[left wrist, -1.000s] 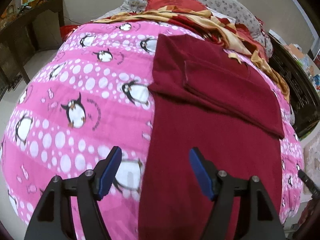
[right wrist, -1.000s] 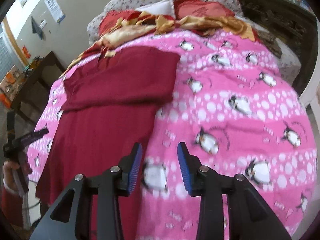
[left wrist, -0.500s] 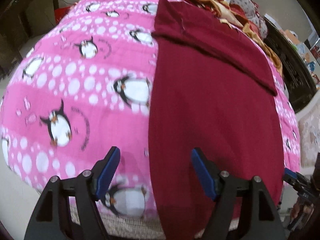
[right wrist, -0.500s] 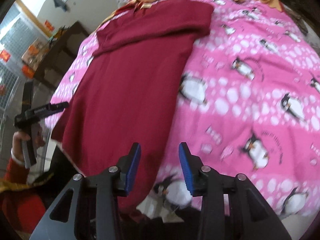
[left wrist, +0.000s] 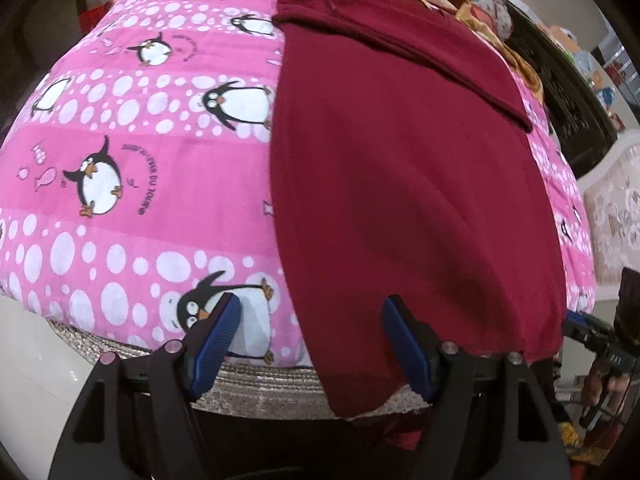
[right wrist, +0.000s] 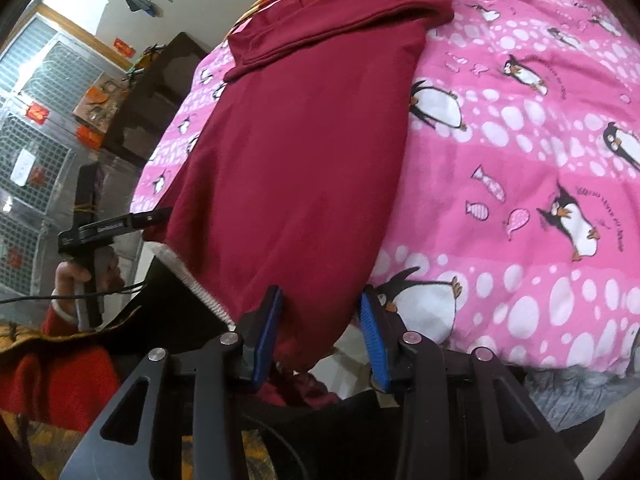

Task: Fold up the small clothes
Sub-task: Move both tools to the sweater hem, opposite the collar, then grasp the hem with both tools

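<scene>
Left wrist view shows your left tool (left wrist: 310, 344) spread and empty, straddling the maroon garment's (left wrist: 400, 184) near corner; the cloth's long axis runs toward 12 o'clock across the penguin bedspread (left wrist: 132, 160). Your right tool (right wrist: 322, 336), also spread and pitched steeply down, brackets the other hem corner.

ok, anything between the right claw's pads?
Yes: the maroon garment's hanging bottom corner sits between the open right claw's pads, unpinched; right wrist view.
</scene>
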A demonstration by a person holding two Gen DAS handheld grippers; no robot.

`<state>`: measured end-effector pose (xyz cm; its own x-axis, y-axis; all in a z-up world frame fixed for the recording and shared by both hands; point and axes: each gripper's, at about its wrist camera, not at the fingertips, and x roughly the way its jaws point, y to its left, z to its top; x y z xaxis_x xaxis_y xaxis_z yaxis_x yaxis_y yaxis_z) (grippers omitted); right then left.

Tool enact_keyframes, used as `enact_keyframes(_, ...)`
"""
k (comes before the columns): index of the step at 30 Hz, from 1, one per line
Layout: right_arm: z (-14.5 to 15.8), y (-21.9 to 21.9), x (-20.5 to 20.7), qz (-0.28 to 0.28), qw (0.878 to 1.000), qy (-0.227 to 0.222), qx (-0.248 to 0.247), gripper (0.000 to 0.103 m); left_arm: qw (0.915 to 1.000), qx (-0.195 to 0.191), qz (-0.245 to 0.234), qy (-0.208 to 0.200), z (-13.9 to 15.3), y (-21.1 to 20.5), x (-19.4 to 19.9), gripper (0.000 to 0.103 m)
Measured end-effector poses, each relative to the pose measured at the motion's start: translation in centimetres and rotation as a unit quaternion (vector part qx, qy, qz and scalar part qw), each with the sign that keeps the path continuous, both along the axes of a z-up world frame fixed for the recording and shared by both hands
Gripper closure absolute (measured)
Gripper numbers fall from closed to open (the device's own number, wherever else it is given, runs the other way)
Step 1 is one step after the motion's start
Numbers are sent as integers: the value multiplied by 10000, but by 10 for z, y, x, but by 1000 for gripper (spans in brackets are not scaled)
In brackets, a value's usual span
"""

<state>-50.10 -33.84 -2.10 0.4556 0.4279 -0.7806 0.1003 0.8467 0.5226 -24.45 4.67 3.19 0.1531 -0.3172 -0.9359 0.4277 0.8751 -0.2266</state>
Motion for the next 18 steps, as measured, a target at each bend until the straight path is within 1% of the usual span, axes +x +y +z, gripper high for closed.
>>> enact_keyframes(3, -6, -2, 3, -72, 9999, 74, 116, 38, 10000, 6, -6, 30, -2, -5, 2, 27)
enact_keyframes(5, -8, -1, 4, -78, 9999, 101, 66, 38, 10000, -4, -43, 26, -2, -12, 3, 27)
enact_keyframes(6, -8, 0, 4, -81, 9999, 88, 41, 38, 10000, -7, -97, 16, -3, -15, 2, 30)
enact_keyframes(7, -7, 1, 3, -100, 9999, 75, -14, 41, 9999, 27, -145, -15, -3, -17, 1, 35)
enact_keyframes(8, -5, 2, 2, -125, 9997, 64, -189, 48, 9997, 105, -203, -78, -4, -19, 0, 49)
enact_keyframes(9, -2, 4, 0, -125, 9995, 23, -293, 55, 9991, 229, -294, -197, -4, -22, -2, 60)
enact_keyframes(10, 4, 3, -4, -137, 9993, -75, -328, 59, 9989, 238, -332, -222, -3, -22, -2, 68)
enact_keyframes(11, 11, 4, -6, -144, 9993, -209, -279, 68, 9992, 126, -343, -135, -1, -21, -1, 89)
enact_keyframes(12, 20, 4, -7, -136, 9991, -345, -180, 68, 9995, -11, -324, -8, 0, -19, 2, 96)
enact_keyframes(13, 26, 4, -6, -103, 9989, -428, -128, 68, 9995, -154, -272, 75, 3, -14, 3, 95)
enact_keyframes(15, 37, 7, -3, -14, 9986, -514, -139, 68, 9996, -177, -212, -26, 11, -5, 4, 96)
enact_keyframes(17, 39, 10, 1, 91, 9985, -528, -138, 68, 9997, -174, -127, -124, 16, 7, 3, 96)
enact_keyframes(18, 36, 10, 3, 137, 9987, -468, -156, 68, 9997, -199, -72, -109, 16, 14, 4, 96)
